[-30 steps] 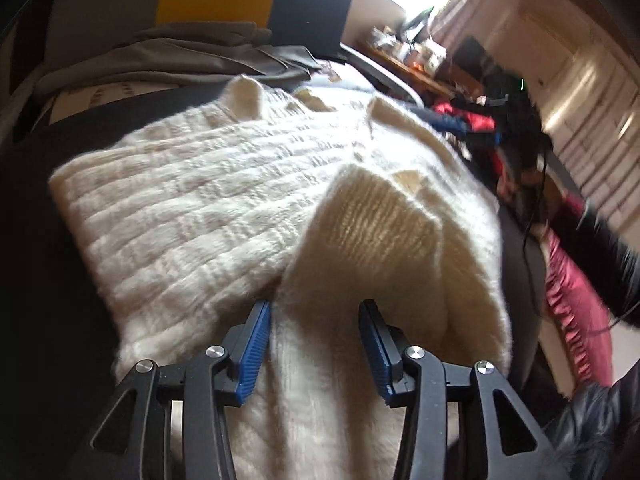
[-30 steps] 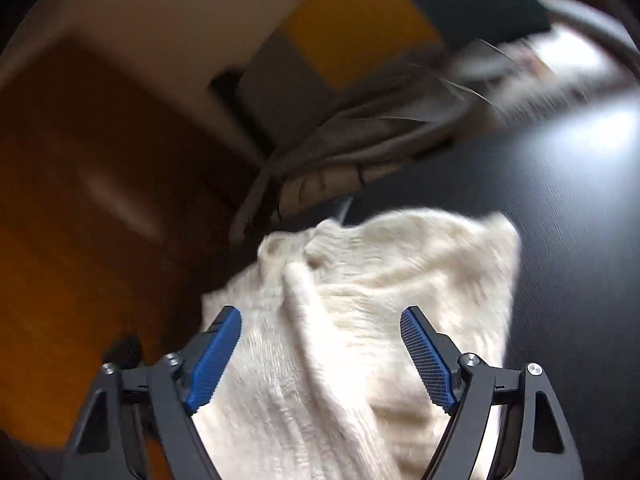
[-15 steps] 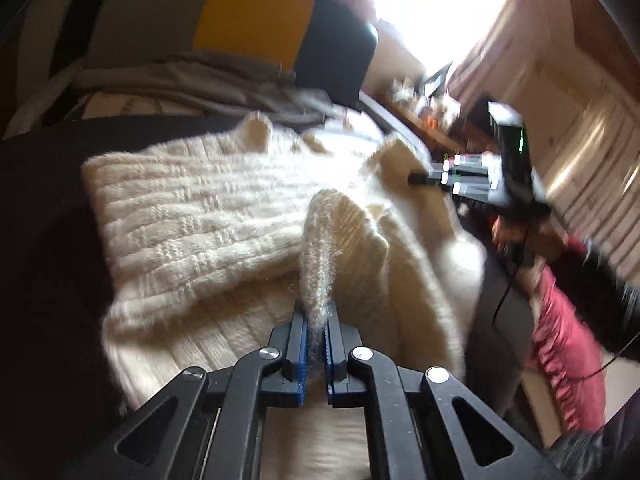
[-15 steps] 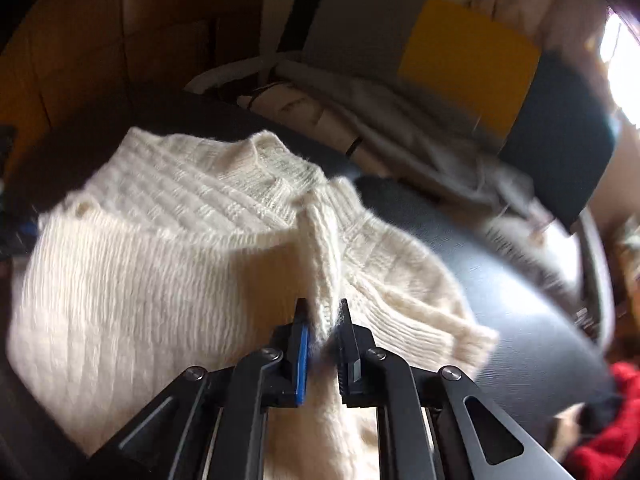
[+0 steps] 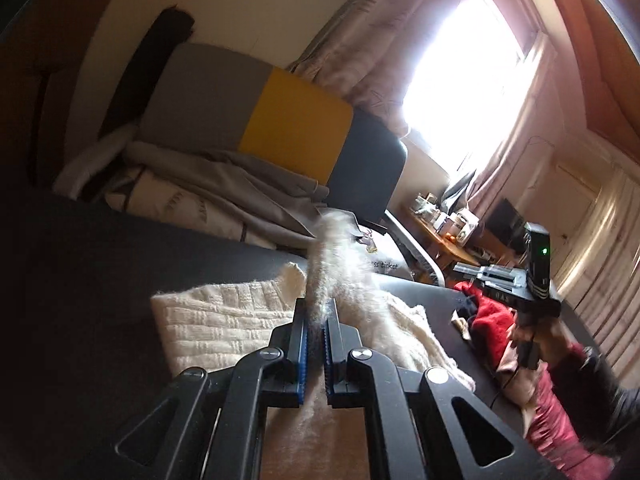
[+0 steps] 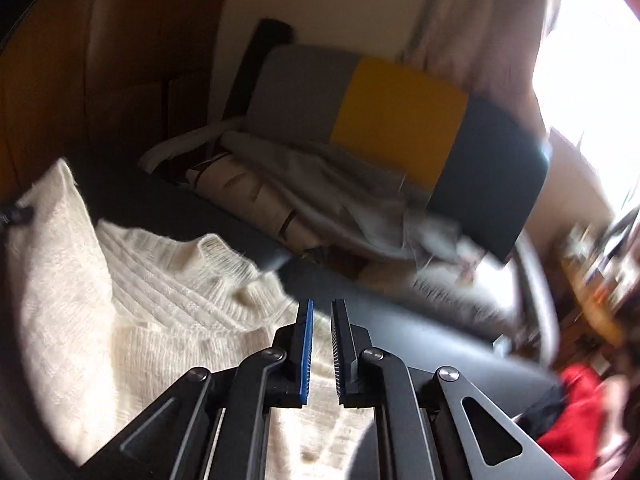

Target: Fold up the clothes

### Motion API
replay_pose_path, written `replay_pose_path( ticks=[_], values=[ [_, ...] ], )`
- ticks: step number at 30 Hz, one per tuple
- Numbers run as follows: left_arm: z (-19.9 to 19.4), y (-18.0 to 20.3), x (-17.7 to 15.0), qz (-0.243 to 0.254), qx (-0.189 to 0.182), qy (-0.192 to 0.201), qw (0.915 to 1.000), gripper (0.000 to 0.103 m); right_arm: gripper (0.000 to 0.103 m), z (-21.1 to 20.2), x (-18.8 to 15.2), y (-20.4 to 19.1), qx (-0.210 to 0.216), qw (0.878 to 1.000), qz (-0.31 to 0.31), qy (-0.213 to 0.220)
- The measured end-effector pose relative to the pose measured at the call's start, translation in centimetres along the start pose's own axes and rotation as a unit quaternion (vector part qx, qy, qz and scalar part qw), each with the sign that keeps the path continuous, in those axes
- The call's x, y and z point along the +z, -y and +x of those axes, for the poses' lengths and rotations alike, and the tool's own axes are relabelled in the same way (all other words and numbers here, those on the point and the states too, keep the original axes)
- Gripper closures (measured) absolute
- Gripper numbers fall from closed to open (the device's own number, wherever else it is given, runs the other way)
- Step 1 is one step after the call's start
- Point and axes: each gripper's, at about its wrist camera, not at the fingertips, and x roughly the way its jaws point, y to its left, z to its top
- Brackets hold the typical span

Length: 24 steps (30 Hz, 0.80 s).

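Left wrist view: left hand-held gripper clamped on a raised ridge of cream sweater, rest lying ahead-left on dark surface.

Right wrist view: right hand-held gripper nearly closed, grip unclear; sweater spreading left and beneath.

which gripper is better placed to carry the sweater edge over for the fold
Left, probably. The left gripper visibly pinches a fold of the cream knit sweater. No cloth shows between the shut pads of the right gripper.
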Motion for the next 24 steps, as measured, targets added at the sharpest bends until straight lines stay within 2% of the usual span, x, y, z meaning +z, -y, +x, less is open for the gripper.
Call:
replay_pose_path(
  ticks=[1,2,3,4,10,12,13,14,15,17,20,22,24],
  values=[
    [0.5,-0.2,-0.2,0.001,0.003,-0.007,1.0000,0.098,0.088,0.6,-0.2,1.0,0.055,0.998,0.029,0.001],
    [0.9,-0.4,-0.6,0.001,0.006,-0.014,0.9999,0.098,0.072,1.5,-0.5,1.8,0.110,0.993,0.053,0.000],
    [1.2,-0.5,-1.0,0.000,0.006,-0.019,0.9998,0.098,0.047,2.8,-0.9,1.7,0.115,0.992,0.051,-0.018],
    [1.2,-0.7,-1.5,-0.001,0.008,-0.023,0.9997,0.098,0.038,4.1,-1.2,1.6,0.120,0.991,0.049,-0.036],
    [0.6,-2.3,-3.4,-0.025,0.020,-0.038,0.9987,0.098,0.036,9.3,-2.9,-0.3,0.148,0.984,0.024,-0.100],
    [0.5,-2.7,-3.9,-0.032,0.024,-0.043,0.9983,0.098,0.036,9.8,-3.5,-2.2,0.122,0.986,-0.024,-0.114],
    [0.3,-2.6,-4.0,-0.030,0.025,-0.042,0.9984,0.098,0.043,9.9,-3.8,-3.1,0.103,0.986,-0.048,-0.119],
    [0.1,-2.3,-4.0,-0.026,0.025,-0.038,0.9986,0.098,0.079,10.0,-4.1,-4.0,0.084,0.986,-0.071,-0.123],
    [-0.1,-2.0,-4.1,-0.022,0.026,-0.034,0.9989,0.098,0.096,9.6,-4.3,-4.7,0.069,0.987,-0.087,-0.115],
    [-0.7,-1.5,-4.0,-0.016,0.027,-0.024,0.9992,0.098,0.096,8.5,-4.5,-6.2,0.032,0.985,-0.133,-0.106],
    [-1.9,-0.8,-3.2,-0.012,0.025,0.001,0.9996,0.098,0.096,6.4,-4.2,-8.4,-0.024,0.973,-0.208,-0.096],
    [-2.6,-0.3,-2.3,-0.007,0.021,0.020,0.9996,0.098,0.096,4.5,-3.3,-8.5,-0.049,0.971,-0.222,-0.073],
    [-3.0,0.0,-1.3,-0.004,0.020,0.034,0.9992,0.098,0.096,2.7,-1.9,-7.3,-0.073,0.974,-0.207,-0.049]
  ],
)
